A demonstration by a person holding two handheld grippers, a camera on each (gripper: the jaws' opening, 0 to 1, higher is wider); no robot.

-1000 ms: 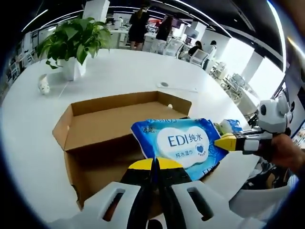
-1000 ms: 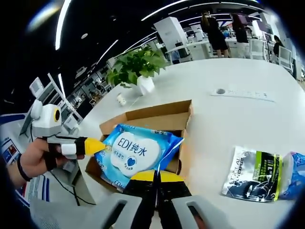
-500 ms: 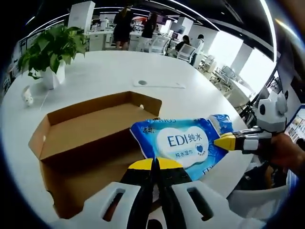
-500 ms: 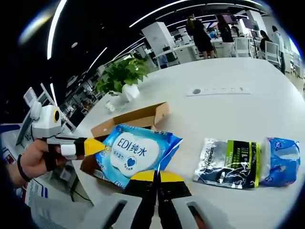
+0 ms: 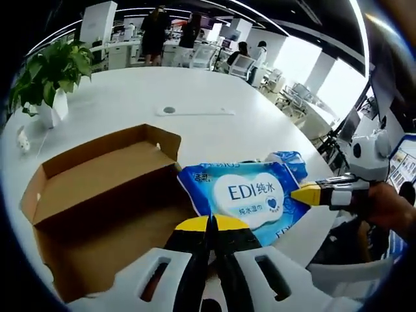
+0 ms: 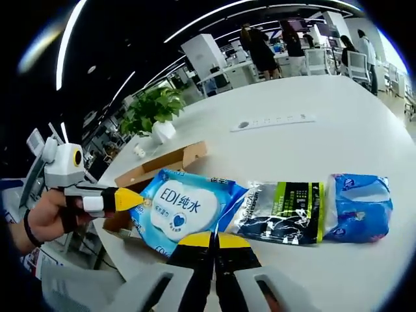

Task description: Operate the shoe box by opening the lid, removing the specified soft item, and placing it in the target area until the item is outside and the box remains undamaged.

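My left gripper [image 5: 211, 224] and my right gripper [image 6: 214, 239] are each clamped on an edge of the blue wipes pack [image 5: 250, 198], held in the air between them. Since a second ago it moved off the open shoe box [image 5: 91, 195] toward the dark pouch [image 6: 281, 212] and blue packet [image 6: 361, 207] on the white table [image 6: 312, 149]. Its long axis runs gripper to gripper, face up, probably level.

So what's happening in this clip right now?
A person holds a blue wet-wipes pack between both tongs, left and right, each shut on an edge. The pack is out of the open cardboard box and hangs over the white table, near a dark pouch and a blue pack.
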